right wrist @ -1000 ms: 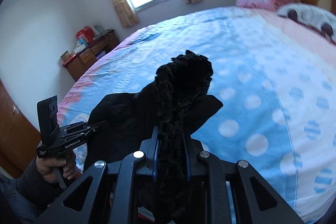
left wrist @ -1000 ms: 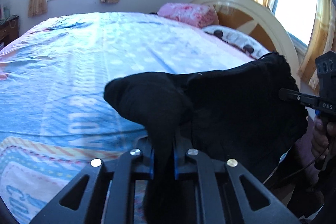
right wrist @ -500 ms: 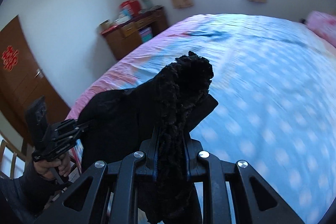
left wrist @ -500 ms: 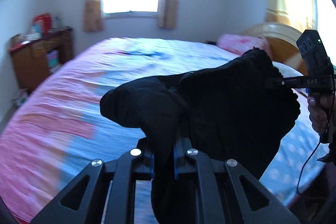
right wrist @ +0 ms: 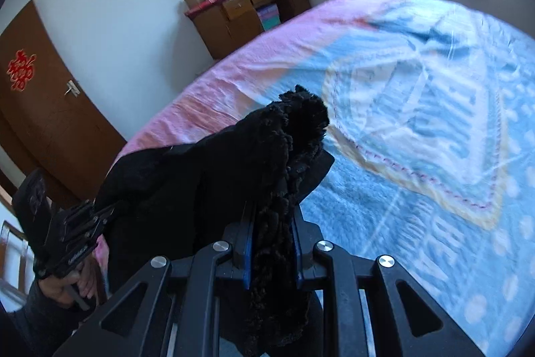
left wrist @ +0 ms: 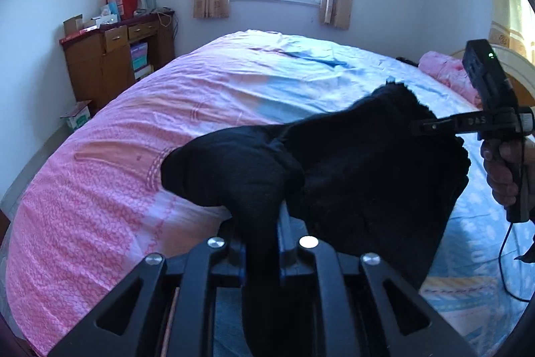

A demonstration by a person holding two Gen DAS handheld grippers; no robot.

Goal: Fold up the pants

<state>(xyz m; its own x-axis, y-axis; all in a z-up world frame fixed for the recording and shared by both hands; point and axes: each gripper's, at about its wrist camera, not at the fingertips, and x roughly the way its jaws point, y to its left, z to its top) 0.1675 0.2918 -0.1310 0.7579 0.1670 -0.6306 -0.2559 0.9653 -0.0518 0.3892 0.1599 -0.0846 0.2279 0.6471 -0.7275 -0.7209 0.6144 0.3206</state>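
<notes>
A: Where are the black pants [left wrist: 361, 176]?
B: Up in the air over the bed [left wrist: 140, 136], held between the two grippers; the bed has a pink and blue cover.
A: What does the left gripper [left wrist: 261, 233] do?
B: Its fingers pinch a bunch of the black cloth; the cloth hangs down between them.
A: And the right gripper [right wrist: 271, 240]?
B: It squeezes a fuzzy edge of the pants; a wooden cabinet [right wrist: 247, 12] stands by the wall, far behind.
</notes>
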